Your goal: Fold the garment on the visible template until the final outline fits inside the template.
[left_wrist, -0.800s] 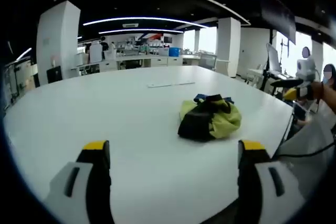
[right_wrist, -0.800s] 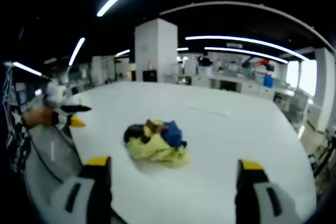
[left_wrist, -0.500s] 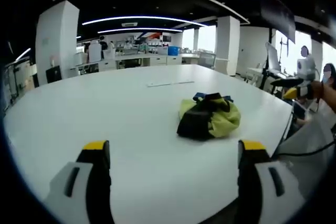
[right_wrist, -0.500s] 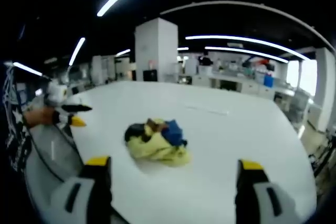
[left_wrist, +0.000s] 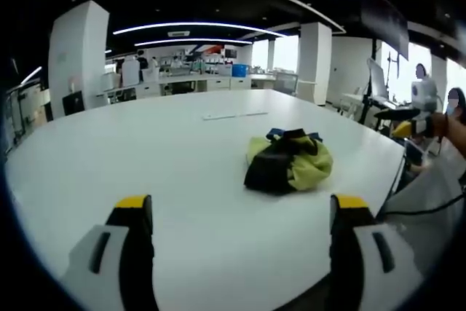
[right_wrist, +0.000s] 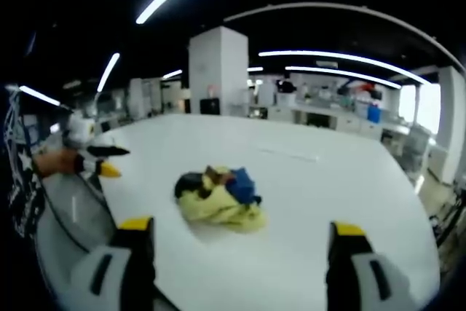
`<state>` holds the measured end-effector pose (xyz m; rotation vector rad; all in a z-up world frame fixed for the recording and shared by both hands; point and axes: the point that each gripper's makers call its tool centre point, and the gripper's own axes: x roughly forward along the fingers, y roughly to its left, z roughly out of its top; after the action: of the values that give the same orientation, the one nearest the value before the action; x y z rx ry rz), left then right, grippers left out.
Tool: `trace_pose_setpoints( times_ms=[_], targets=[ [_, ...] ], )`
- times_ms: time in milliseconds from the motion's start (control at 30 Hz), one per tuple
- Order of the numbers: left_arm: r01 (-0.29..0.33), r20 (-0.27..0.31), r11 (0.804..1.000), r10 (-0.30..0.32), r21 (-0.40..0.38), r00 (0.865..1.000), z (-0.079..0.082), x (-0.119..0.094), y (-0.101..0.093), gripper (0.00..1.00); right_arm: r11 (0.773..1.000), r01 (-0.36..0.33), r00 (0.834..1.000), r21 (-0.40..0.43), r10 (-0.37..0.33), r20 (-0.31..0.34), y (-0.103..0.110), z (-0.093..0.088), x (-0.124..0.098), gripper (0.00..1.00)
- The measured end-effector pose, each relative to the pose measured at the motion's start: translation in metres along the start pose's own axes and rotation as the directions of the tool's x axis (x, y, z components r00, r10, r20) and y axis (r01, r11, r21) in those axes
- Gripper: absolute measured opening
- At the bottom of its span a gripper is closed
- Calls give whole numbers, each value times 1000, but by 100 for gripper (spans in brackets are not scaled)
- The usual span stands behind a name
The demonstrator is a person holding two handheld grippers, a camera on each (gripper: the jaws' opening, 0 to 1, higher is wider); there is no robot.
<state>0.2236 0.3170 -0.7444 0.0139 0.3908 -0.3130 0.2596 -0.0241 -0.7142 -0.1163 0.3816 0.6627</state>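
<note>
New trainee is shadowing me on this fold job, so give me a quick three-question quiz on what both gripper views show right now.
1. True or false: the garment lies spread flat on the white table.
2. The left gripper is: A) open, clear of the garment; B) shut on the garment; C) shut on a sleeve.
3. Fill in: in the right gripper view, the garment shows yellow, black and ____ fabric, ahead of the right gripper.

Key: 1 false, it is a crumpled heap. 2 A. 3 blue.
</note>
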Motion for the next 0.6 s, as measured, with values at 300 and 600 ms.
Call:
trace_pose_setpoints(
  times_ms=[300, 600],
  targets=[
    [27, -8, 1000, -27, 7, 1000, -1, 2, -3, 99, 1000, -19, 1000, -5, 19, 12, 3, 0, 0, 99],
    [66, 19, 995, -68, 76, 998, 8, 2, -13, 92, 999, -39, 999, -17, 40, 15, 0, -1, -2, 90]
  ],
)
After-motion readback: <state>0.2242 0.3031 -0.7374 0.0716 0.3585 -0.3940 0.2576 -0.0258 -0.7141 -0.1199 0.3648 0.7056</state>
